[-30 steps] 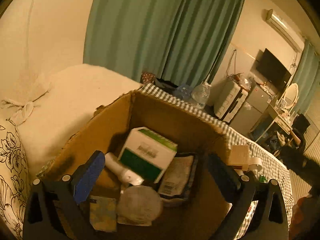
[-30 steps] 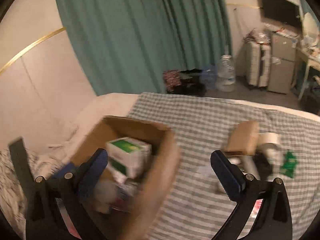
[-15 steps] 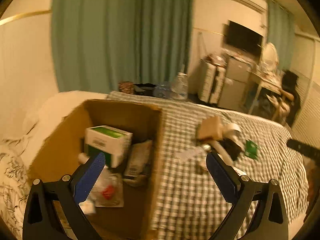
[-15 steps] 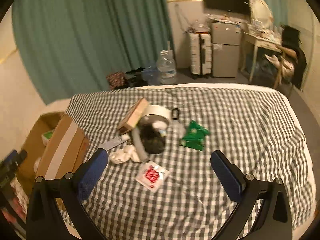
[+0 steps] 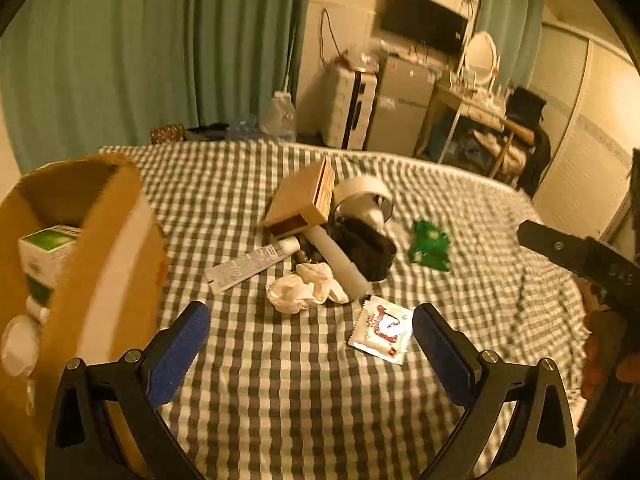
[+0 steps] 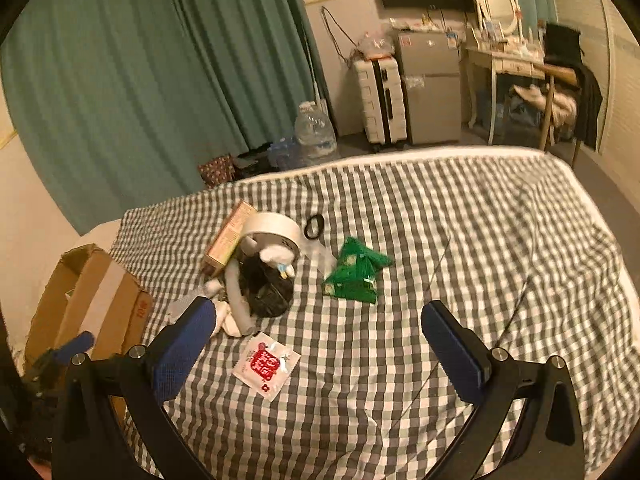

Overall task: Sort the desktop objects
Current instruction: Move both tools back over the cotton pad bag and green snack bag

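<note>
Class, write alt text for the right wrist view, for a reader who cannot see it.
An open, empty right gripper hovers over a checked bedspread, above a white-and-red sachet. Beyond lie a green packet, a tape roll and a small pile of clutter, with a cardboard box at the left edge.

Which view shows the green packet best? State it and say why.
The right wrist view: the green packet lies near the centre, sharp and unobstructed on the checked bedspread. The left wrist view shows the same packet smaller, blurred, and off to the right of the pile.
</note>
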A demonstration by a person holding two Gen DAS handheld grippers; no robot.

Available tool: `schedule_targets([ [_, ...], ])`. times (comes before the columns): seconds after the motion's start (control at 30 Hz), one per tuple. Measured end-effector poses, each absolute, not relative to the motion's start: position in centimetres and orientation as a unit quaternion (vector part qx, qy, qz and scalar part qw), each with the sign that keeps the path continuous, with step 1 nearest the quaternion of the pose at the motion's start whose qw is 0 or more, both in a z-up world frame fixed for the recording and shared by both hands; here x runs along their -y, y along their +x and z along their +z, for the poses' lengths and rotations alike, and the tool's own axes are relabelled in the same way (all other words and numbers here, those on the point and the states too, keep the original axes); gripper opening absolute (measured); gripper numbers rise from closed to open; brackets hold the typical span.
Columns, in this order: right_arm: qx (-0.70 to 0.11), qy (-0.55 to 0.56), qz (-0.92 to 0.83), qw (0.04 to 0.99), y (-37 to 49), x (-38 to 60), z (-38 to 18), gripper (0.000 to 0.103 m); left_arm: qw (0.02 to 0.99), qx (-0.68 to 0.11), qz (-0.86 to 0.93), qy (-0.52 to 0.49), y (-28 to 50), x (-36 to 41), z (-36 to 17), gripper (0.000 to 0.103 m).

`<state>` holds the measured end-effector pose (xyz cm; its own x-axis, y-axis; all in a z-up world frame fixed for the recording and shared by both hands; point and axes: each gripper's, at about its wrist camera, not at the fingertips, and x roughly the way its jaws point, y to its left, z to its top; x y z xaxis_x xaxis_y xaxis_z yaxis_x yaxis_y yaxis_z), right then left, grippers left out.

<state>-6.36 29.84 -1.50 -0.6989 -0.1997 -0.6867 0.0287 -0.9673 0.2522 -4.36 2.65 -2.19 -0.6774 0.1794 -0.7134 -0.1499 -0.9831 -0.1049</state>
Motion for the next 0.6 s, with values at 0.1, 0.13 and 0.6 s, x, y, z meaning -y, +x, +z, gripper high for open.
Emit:
schedule_targets([
  [0.1,0.110,0.392,-0.912,0.056,-7.7,-30.0,-2.8,0.103,0.096,0.005,0.909,-0.405,-6.6,-3.8,-4.2,0.103],
  [0.13,0.108,0.393,-0.912,0.053,-8.1,-30.1,-3.2,0.103,0.098,0.006,0.907,-0.409,-7.1,-3.8,-4.7,0.103],
  [0.6,0.067,0.424,-0.903,0.013,-15.6,-31.7,-9.9,0.103,0.111,0.008,0.900,-0.422,-12.3,-3.2,-11.3,0.103],
])
